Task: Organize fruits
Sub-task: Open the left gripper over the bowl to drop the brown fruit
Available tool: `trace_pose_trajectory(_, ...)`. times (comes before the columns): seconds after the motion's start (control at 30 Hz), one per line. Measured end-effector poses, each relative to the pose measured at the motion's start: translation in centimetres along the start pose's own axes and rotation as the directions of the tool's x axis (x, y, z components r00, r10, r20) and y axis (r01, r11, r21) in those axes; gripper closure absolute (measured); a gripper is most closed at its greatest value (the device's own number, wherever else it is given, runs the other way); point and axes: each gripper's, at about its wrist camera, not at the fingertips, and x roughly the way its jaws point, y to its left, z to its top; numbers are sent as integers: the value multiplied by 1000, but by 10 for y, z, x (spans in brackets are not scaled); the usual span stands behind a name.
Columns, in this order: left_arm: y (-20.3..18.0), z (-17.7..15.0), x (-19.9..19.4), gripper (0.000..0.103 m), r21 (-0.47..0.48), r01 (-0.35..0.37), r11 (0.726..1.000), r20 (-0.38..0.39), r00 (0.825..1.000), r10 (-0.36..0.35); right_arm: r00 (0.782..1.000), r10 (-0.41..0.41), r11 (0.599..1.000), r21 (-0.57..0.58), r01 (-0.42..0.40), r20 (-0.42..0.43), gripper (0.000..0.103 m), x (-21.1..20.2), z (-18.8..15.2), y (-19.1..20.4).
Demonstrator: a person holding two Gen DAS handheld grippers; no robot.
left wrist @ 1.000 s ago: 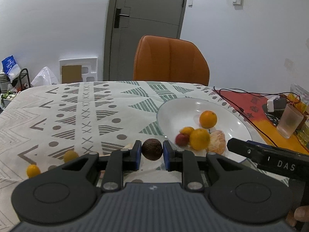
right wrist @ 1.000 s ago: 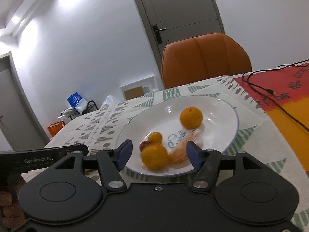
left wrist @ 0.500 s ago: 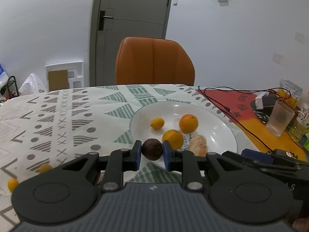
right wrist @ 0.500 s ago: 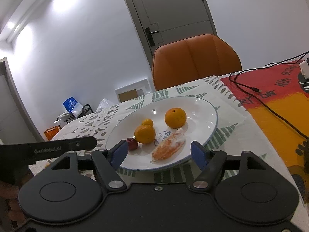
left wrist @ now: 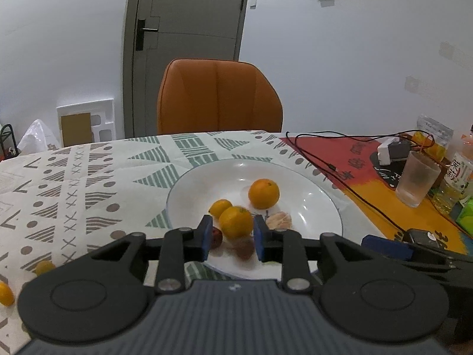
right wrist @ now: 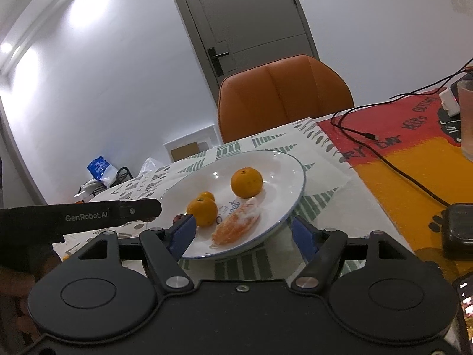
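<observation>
dark fruit [left wrist: 244, 248]: blurred, dropping onto plate [left wrist: 319, 207] near edge, just released
left hand-held gripper [left wrist: 232, 239]: jaws now apart, empty
right hand-held gripper [right wrist: 242, 233]: open, empty, near plate
left: small oranges [left wrist: 6, 293] on desk, off plate

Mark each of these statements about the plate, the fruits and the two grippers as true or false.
1. The left gripper is shut on the dark fruit. False: its fingers stand open, and the blurred fruit is loose between them.
2. A peeled orange lies on the white plate. True.
3. The right gripper holds an orange. False: it is open and empty.
4. Small yellow fruits lie on the tablecloth. True.
</observation>
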Motion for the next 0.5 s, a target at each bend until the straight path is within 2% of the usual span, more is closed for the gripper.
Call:
trace_pose_trajectory(0.17, 15, -3, -5, 51, -58, -37, 998, -13, 999, 36, 1000, 6, 1000, 7, -6, -4, 30, 1, -1, 0)
trace_pose_trajectory(0.27, 24, -5, -10, 49, -70, -56, 996, -13, 998, 55, 1000, 13, 1000, 2, -13, -3, 28, 0, -2, 3)
trace_pose_trajectory(0.5, 44, -10, -25, 47, -103, -103, 989, -5, 995, 103, 1000, 31, 1000, 7, -31, -1, 18, -1, 0, 12)
